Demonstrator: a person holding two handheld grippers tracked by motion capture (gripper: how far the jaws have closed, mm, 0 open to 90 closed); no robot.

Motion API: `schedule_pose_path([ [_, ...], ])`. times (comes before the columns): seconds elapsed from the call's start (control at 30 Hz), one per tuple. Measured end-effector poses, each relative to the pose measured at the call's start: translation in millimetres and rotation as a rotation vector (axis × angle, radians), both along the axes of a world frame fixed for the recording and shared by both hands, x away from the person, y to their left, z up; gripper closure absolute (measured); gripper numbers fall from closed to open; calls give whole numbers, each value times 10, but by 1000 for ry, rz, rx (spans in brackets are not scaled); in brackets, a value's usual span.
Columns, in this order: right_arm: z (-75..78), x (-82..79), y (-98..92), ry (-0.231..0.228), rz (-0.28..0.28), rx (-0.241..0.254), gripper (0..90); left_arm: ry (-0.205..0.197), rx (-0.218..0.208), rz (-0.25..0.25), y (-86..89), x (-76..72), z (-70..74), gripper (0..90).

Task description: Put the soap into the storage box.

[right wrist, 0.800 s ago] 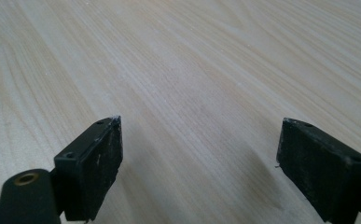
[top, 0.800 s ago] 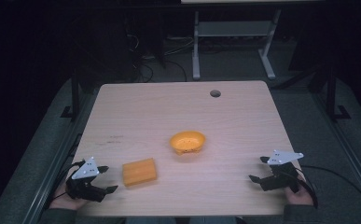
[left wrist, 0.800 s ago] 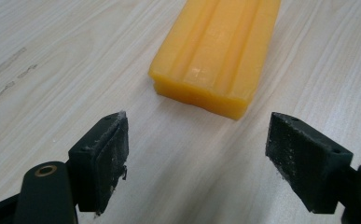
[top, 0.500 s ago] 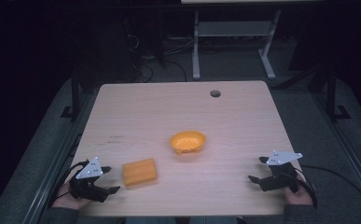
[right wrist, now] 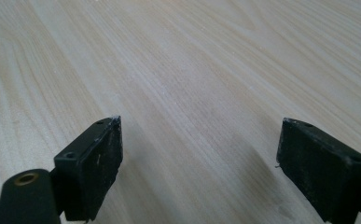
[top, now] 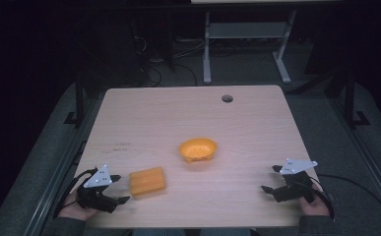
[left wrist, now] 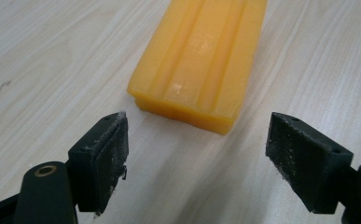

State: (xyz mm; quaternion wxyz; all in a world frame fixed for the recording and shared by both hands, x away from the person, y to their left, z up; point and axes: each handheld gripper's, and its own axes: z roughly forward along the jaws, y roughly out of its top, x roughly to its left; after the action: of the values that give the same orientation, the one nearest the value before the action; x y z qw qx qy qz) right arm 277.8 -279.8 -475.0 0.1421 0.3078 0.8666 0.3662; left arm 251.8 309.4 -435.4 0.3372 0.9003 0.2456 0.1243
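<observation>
near the table's (top: 257,118) front edge, left tongs (left wrist: 197,154) gaping before orange block (left wrist: 201,56), right tongs (right wrist: 199,163) spread over bare wood

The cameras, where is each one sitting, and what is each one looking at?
High view: above the table, looking forward and down; both hands, left claw, right claw, block, bowl.
Left gripper view: rides the left claw, looking along its open jaws at the block.
Right gripper view: rides the right claw, jaws open over bare table.
Shared: high and left views both show the block.
</observation>
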Motion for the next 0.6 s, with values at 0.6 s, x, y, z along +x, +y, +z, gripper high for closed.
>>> schedule_pose_path([
  [0.6,-1,3,8,0,8,-5,137,-23,0,-18,-78,21,46,204],
])
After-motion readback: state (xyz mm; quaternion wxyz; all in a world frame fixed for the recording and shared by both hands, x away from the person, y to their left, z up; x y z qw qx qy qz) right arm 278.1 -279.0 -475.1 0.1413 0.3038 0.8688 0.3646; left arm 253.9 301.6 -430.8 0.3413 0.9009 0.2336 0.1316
